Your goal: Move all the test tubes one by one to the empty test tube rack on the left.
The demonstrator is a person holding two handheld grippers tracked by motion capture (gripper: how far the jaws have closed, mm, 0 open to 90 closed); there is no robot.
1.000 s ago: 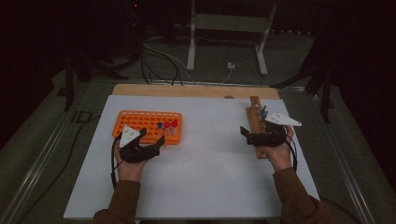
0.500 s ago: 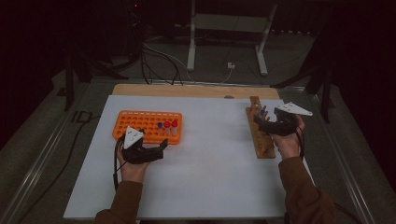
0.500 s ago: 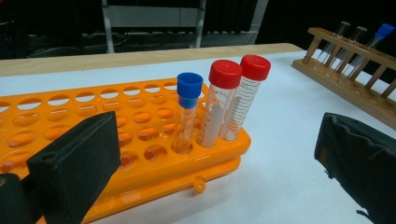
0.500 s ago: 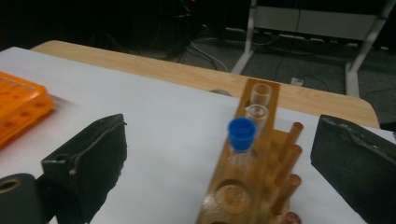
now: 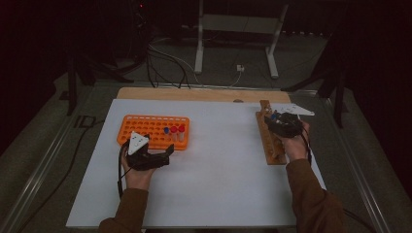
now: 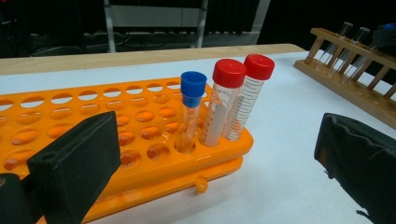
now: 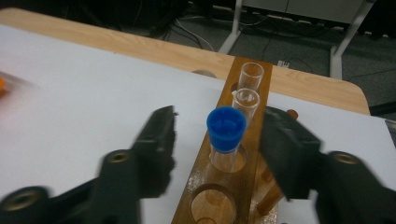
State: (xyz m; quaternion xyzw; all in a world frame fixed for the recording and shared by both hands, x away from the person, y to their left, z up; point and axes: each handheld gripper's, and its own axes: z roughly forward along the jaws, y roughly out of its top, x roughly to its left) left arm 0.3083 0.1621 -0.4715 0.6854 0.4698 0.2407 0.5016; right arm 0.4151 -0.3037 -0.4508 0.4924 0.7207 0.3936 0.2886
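Over the wooden rack (image 7: 243, 186), the right gripper (image 7: 219, 135) is lined up on a blue-capped tube (image 7: 226, 133) that stands upright in one of the rack's holes, with two uncapped tubes (image 7: 247, 88) in the holes just beyond it. Its jaws have just been closing, and the tube sits between them, but there's daylight on both sides of the cap; no pad presses on it yet. From the high view that gripper (image 5: 283, 124) sits at the rack's far end.

How will it handle? Light, stiff, smooth clear plastic by the look of it, so it may slip under a loose pinch and could crack under a hard one. I'd take it on the ribbed cap or just below, squarely, and lift straight up so it doesn't bind in the hole.

Well away from the wooden rack, the left gripper (image 5: 145, 156) rests just beside the orange rack (image 6: 116, 126), jaws wide apart and empty, facing three capped tubes (image 6: 224, 107).
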